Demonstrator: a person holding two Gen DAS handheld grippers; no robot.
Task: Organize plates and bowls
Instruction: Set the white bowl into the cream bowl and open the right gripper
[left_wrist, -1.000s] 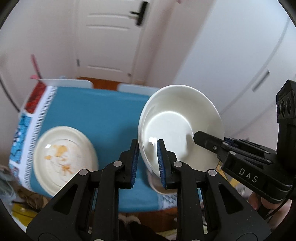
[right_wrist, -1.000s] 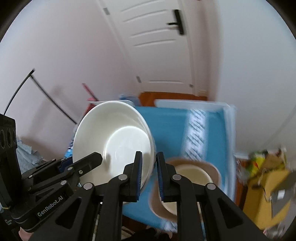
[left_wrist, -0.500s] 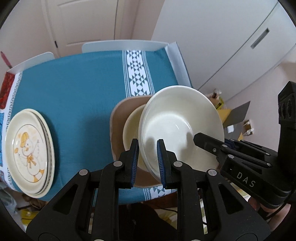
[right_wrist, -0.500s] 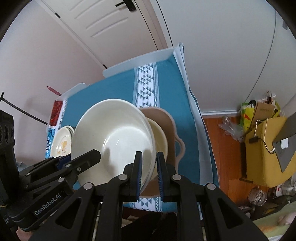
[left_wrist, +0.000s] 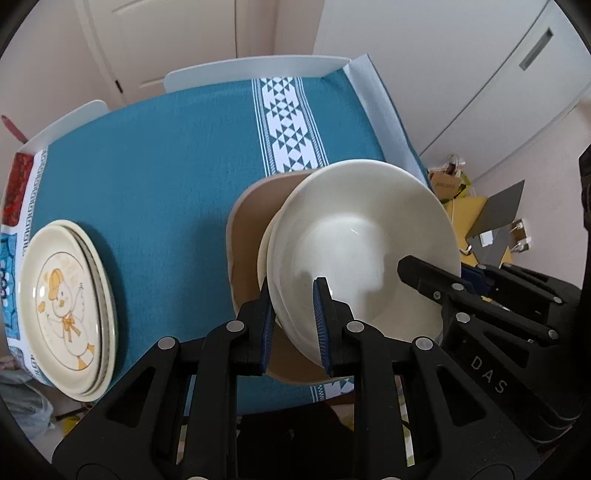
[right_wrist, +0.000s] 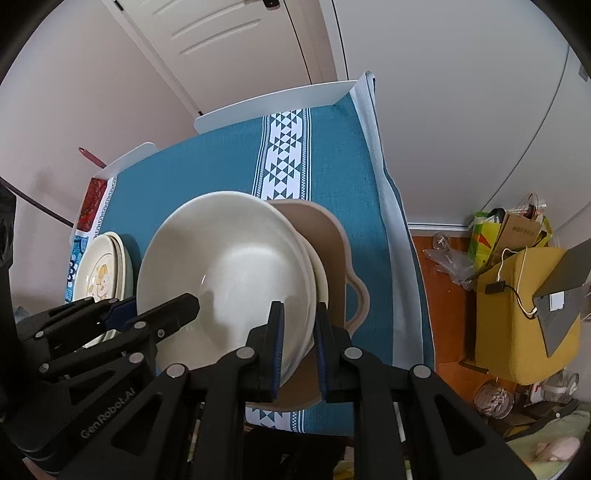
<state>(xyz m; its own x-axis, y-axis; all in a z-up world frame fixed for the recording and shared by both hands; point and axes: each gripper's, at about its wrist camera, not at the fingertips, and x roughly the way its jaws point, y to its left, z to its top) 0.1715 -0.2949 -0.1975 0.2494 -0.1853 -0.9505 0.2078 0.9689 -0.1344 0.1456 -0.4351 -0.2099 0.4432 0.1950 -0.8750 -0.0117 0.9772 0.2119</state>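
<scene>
Pinching white bowl (left_wrist: 362, 240) rim btwn both tools.

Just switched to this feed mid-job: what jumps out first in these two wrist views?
A large white bowl fills the middle, clamped at its rim by both the left hand-held gripper and the right hand-held gripper. It hangs over a cream bowl nested in a tan handled dish on the teal tablecloth. A stack of duck-print plates sits at the table's left edge.
</scene>
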